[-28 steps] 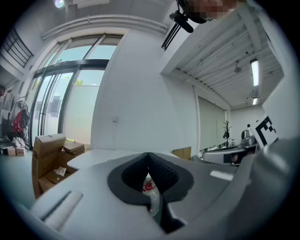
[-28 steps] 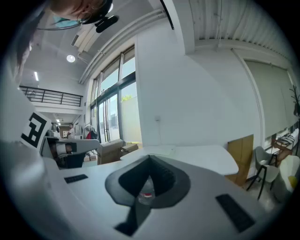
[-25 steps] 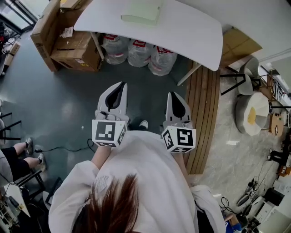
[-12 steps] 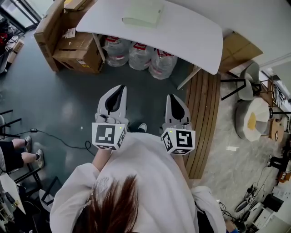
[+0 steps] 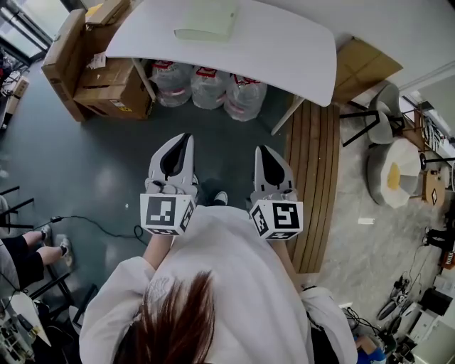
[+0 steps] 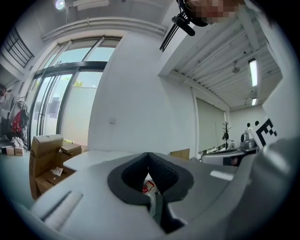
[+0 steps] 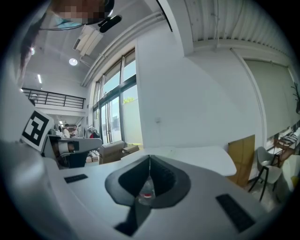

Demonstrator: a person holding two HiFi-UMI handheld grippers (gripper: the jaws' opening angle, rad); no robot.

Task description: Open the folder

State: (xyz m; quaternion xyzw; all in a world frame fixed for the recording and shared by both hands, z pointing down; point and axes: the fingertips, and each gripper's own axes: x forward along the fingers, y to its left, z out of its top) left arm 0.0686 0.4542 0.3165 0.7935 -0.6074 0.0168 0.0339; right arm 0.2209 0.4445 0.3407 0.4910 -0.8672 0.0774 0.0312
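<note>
Resting on table (image 5: 284,44) — folder (image 5: 206,21) | well beyond left gripper (image 5: 185,136), right gripper (image 5: 261,150)

The table (image 5: 298,57) is white; the folder (image 5: 206,21) looks pale green, though the light washes it out. Cardboard boxes (image 5: 106,82) are brown, and the bottles (image 5: 206,85) clear with red-and-white labels. The left gripper (image 5: 188,136) and right gripper (image 5: 261,149) are pale grey, with black-and-white patterned cubes.
</note>
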